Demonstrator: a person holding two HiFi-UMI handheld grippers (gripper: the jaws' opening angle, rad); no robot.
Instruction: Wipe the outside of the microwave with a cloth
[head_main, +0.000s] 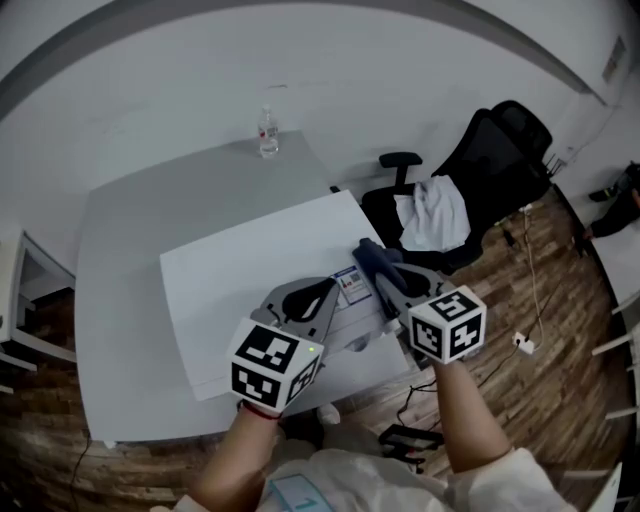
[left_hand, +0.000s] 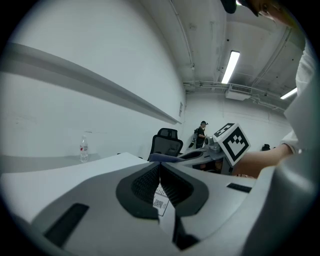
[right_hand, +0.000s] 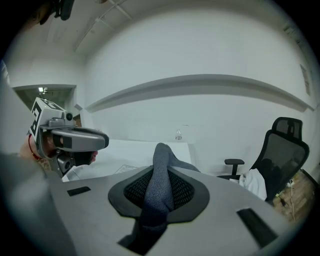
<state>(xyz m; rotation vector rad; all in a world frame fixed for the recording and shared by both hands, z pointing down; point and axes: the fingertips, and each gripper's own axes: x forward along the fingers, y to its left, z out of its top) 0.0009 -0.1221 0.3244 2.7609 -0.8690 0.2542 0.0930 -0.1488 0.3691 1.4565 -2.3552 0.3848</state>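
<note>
The microwave shows as a broad white top (head_main: 240, 275) on the grey table (head_main: 125, 260), with a small printed label (head_main: 351, 285) near its right front corner. My right gripper (head_main: 384, 272) hovers over that corner, shut on a blue-grey cloth (head_main: 372, 256). In the right gripper view the cloth (right_hand: 159, 182) stands folded between the pads and pokes out past the tips. My left gripper (head_main: 322, 303) sits just left of it over the white top. Its jaws are shut with nothing in them (left_hand: 160, 169); the label (left_hand: 160, 199) shows below them.
A water bottle (head_main: 268, 133) stands at the table's far edge by the wall. A black office chair (head_main: 485, 175) with a white cloth (head_main: 436, 213) on its seat stands to the right on the wooden floor. Cables and a plug (head_main: 522, 343) lie on the floor.
</note>
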